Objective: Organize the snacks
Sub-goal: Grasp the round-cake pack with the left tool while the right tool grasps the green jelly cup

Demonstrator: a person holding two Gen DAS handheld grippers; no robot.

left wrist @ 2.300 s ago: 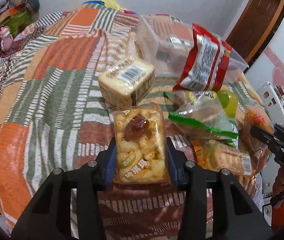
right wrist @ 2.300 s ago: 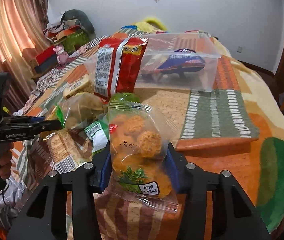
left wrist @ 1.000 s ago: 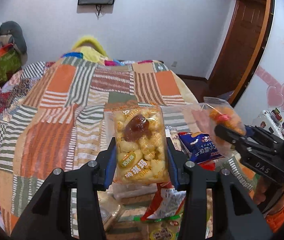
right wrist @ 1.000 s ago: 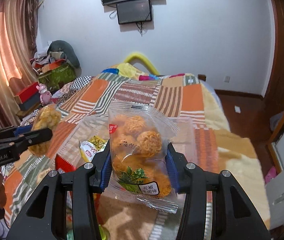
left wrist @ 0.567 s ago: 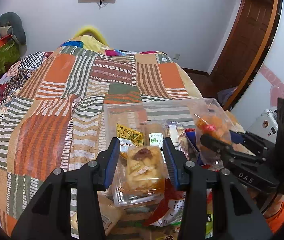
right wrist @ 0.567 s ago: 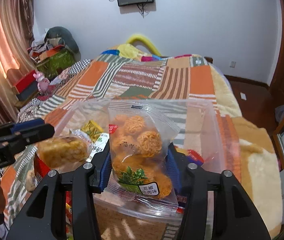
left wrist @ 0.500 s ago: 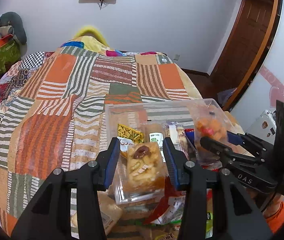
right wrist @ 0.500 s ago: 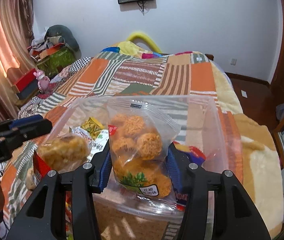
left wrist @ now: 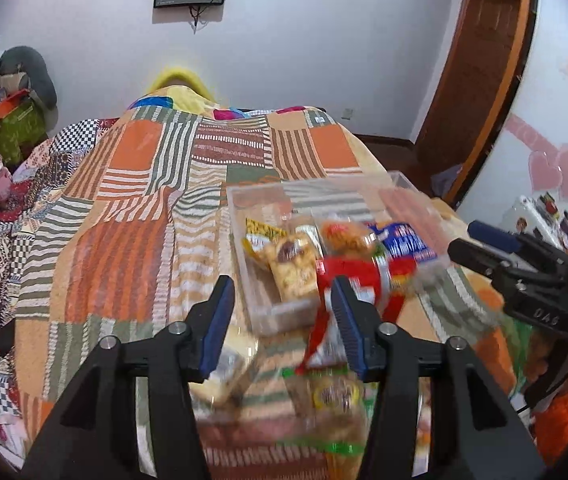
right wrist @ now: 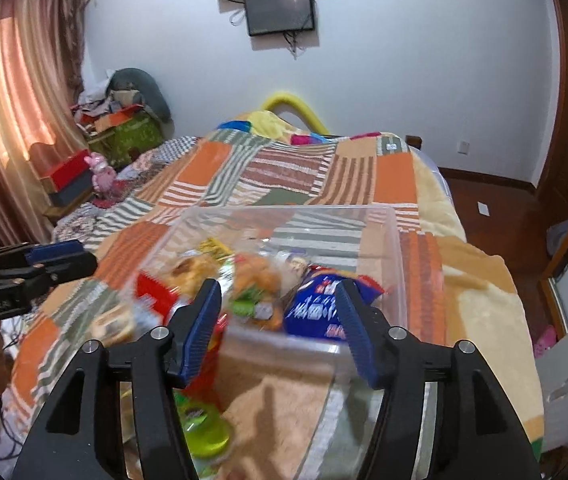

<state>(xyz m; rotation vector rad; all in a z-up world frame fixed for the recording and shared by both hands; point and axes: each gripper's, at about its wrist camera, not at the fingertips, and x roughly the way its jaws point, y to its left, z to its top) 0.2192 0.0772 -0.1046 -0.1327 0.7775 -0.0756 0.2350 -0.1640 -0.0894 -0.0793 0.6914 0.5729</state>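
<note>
A clear plastic box (left wrist: 243, 248) (right wrist: 398, 264) stands on the patchwork bedspread (left wrist: 131, 216). In it lie a yellow puffed-snack pack (left wrist: 292, 264), an orange fried-ball pack (right wrist: 259, 280), a blue pack (right wrist: 316, 308) and a yellow-green pack (left wrist: 259, 234). My left gripper (left wrist: 281, 316) is open and empty above the box's near end. My right gripper (right wrist: 277, 316) is open and empty over the box. A red bag (left wrist: 364, 276) leans on the box's near wall.
More snacks lie on the bed in front of the box: a pale cake pack (left wrist: 223, 368), a green-edged bag (left wrist: 324, 420), a green jelly cup (right wrist: 199, 424). Wooden door (left wrist: 476, 80) at right, cluttered shelf (right wrist: 119, 128) at left.
Both grippers opened and dropped their packs into the clear box. The yellow snack pack and the orange ball pack now lie inside it. Both grippers have pulled back a little.
</note>
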